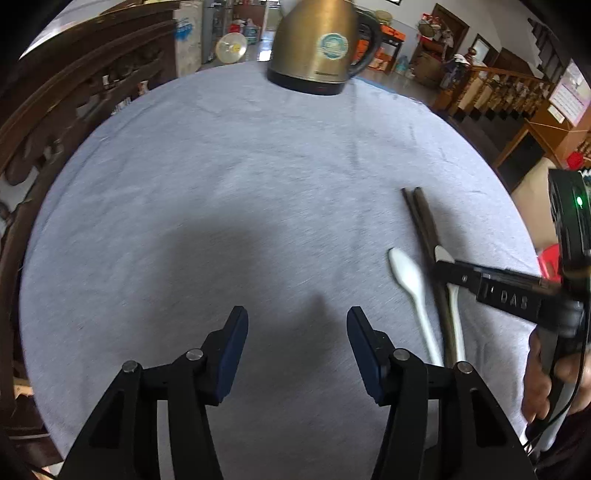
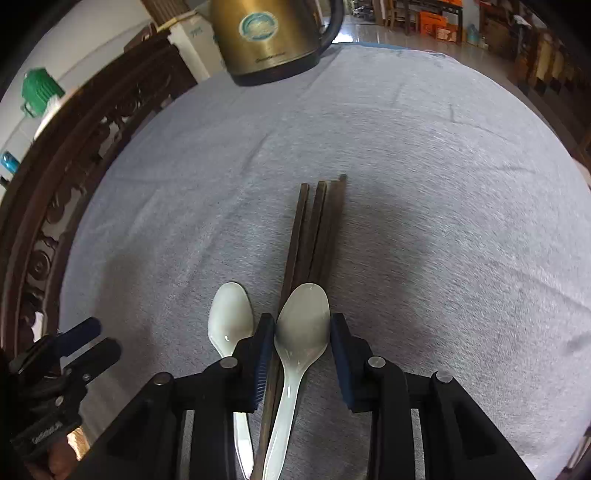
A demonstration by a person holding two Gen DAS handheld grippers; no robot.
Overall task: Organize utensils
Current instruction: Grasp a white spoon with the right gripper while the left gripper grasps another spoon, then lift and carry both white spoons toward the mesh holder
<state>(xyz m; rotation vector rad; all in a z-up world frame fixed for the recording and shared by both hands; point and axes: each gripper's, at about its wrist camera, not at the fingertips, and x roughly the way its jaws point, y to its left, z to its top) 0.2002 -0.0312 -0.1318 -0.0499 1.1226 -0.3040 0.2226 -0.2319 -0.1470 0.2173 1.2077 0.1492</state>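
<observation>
Right gripper: jaws straddling the bowl of one white spoon, which lies on the dark chopsticks; whether the pads press cannot be told. A second spoon lies just left, likely grouped for tidying. Left gripper: open, empty, over bare grey cloth; kettle stands far, clear of the work.

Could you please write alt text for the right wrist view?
The right tool straddles a white spoon lying on dark chopsticks on a grey cloth. A second spoon lies just left, a brass kettle stands at the far edge, and the left tool shows at lower left.
</observation>
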